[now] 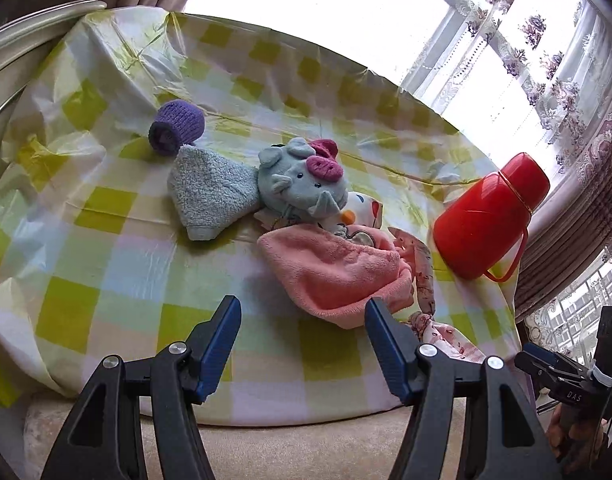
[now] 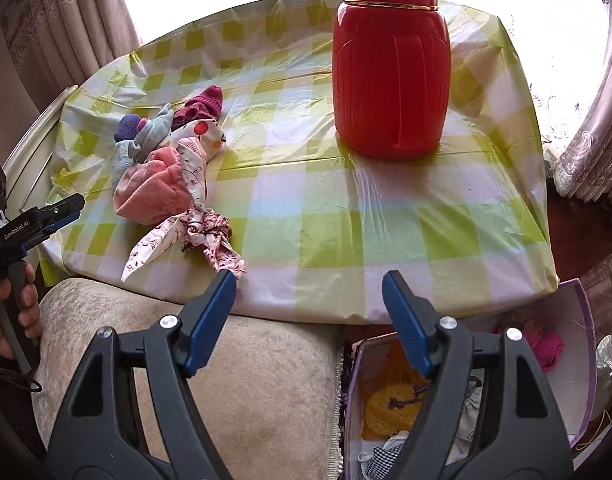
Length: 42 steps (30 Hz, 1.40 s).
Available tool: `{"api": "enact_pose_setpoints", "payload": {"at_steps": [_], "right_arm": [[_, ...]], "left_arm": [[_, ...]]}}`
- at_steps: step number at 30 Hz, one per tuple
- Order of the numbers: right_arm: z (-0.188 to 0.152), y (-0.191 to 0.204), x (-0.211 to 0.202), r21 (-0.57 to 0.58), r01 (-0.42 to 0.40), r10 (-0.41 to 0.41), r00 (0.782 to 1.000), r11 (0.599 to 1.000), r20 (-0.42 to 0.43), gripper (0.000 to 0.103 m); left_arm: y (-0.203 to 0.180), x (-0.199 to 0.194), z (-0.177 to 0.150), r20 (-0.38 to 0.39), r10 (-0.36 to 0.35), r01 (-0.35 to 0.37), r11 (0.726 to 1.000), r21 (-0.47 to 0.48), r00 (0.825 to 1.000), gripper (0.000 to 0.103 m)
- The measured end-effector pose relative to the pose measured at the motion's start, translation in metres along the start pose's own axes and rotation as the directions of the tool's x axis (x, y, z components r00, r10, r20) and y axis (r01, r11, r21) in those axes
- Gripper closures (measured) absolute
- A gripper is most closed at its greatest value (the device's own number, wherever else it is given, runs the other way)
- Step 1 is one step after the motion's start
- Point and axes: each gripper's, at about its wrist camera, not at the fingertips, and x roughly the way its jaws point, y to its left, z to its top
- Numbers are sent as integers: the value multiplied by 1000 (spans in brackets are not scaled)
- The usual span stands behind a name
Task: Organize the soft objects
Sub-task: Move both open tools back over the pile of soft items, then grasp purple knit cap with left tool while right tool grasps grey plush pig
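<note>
Clearly both tools are empty: the left hand-held gripper (image 1: 302,344) stands with its jaws apart above the near edge of the desk (image 1: 118,264), and the right hand-held gripper (image 2: 308,316) is likewise spread, with nothing between its pads, over the gap between the desk and an open box (image 2: 582,364) on the floor.

The soft things lie heaped on the checked plastic cover, left of a red flask (image 1: 488,216) that stands well apart from them. Nearest the left tool is a pink fleece cloth (image 1: 334,276), with a knotted floral scarf (image 2: 194,224) trailing from under it toward the desk edge. Behind these sit a grey plush cat (image 1: 302,184) with a magenta bow, a pale blue towelling piece (image 1: 210,196) touching it, and a rolled purple sock (image 1: 176,128) just beyond. A white patterned cloth (image 1: 366,208) peeps out between cat and fleece.

All of this should be light and limp, so it will sag and drape when lifted instead of holding its shape. The fleece is best pinched at a bunched fold near its raised edge, where the pads get thick material; a single flat layer could slip. The scarf offers its knot as a firm lump. The cat is plump enough to be taken across the head. The box seems already to hold yellow knit and other fabrics, though its contents are partly hidden by the gripper. It is probably where the pile belongs.
</note>
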Motion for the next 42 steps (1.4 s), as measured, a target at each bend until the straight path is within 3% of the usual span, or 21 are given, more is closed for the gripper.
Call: {"api": "enact_pose_setpoints", "payload": {"at_steps": [11,24,30,32,36,42], "right_arm": [[35,48,23,-89,-64,65,998,994,1,25],[103,115,60,-172,-125,132,991,977,27,25],[135,156,83,-231,-115,126,992,966,32,13],[143,171,92,-255,-113,124,992,960,29,8],[154,201,118,-317,-88,93,996,944,1,7],[160,230,155,-390,-50,36,998,920,-43,7]], "left_arm": [[32,18,27,22,67,-66,996,-61,997,38],[68,59,80,21,125,-122,985,-126,992,38],[85,80,94,14,152,-148,976,-161,988,38],[92,79,102,38,171,-162,971,-174,985,38],[103,80,130,91,239,-222,960,-170,967,38],[107,110,166,87,313,-305,948,-90,946,38]]}}
